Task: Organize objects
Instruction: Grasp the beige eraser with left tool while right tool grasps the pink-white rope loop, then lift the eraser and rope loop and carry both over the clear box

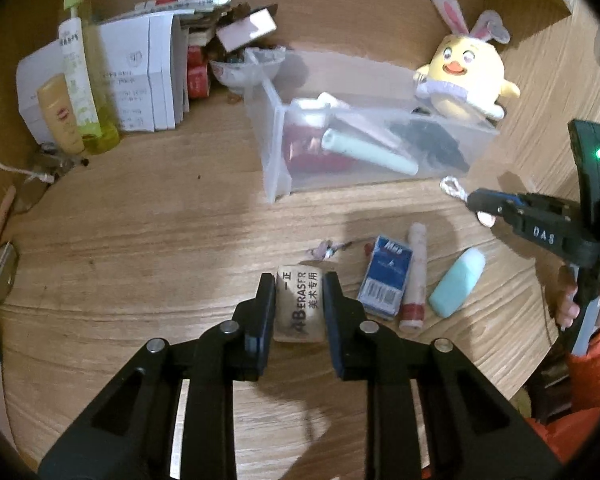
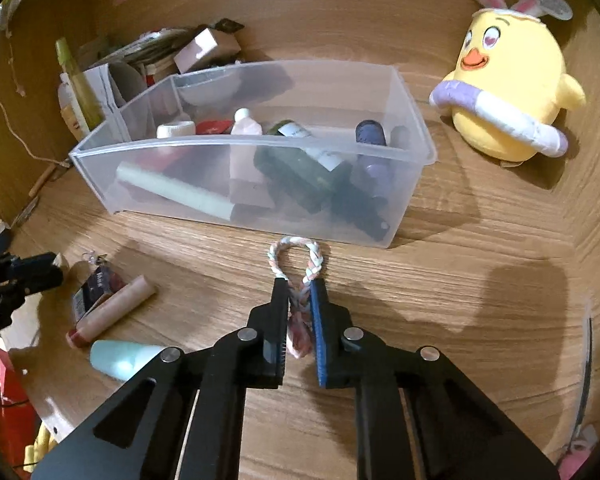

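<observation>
Eraser [image 1: 300, 305] sits clamped in the left hand-held gripper [image 1: 298, 286] – right hand-held gripper [image 2: 300, 290] pinches a braided cord [image 2: 298, 268] near the clear bin [image 2: 252, 148].

you have a table [image 2: 480, 280] of wood-grain, matt and lightly streaked. the bin [image 2: 260, 152] is frosted clear plastic, smooth, with a soft sheen. your left gripper [image 1: 298, 280] and right gripper [image 2: 300, 286] are matt black plastic with bright metal pins. the eraser [image 1: 300, 306] looks dull and rubbery, with scuffed print. the braided loop [image 2: 296, 256] is soft woven cord. the chick toy [image 2: 508, 92] is fuzzy plush cloth. the small box [image 1: 386, 276] is glossy printed card.
</observation>
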Available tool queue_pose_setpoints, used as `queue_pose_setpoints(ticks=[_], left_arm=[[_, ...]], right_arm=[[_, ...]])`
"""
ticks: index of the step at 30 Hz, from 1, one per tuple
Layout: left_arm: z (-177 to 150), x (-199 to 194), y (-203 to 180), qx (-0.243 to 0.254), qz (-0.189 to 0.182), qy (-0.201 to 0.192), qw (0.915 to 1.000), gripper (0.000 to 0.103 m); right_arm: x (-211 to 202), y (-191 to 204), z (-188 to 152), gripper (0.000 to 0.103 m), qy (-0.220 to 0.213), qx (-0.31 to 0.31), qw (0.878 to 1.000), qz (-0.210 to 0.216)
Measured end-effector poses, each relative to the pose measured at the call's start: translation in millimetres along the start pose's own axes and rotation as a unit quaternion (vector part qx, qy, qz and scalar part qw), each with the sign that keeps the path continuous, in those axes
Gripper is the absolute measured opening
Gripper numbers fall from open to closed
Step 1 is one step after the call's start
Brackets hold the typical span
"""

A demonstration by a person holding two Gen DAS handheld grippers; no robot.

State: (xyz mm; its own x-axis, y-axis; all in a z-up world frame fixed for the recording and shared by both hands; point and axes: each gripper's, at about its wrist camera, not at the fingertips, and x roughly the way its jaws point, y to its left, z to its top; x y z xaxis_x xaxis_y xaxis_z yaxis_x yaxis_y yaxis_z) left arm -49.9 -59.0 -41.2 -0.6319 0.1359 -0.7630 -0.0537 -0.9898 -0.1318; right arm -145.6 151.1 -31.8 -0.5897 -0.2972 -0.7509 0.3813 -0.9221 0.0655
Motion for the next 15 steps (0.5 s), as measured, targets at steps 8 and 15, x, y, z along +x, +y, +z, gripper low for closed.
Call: queue_pose_setpoints(ticks=[8,15], left_arm=[[19,-17,-9,-0.005,-0.011,-0.042,0.9990,0.023],[39,-23,-16,-0.009,-0.012,-0.068,0.9976,0.023]], right_arm=[[-34,7,3,0.009,-0.043,-0.007,0.999,0.012],[-64,13,10,0.009,-0.083,-0.010,0.996,0.019]])
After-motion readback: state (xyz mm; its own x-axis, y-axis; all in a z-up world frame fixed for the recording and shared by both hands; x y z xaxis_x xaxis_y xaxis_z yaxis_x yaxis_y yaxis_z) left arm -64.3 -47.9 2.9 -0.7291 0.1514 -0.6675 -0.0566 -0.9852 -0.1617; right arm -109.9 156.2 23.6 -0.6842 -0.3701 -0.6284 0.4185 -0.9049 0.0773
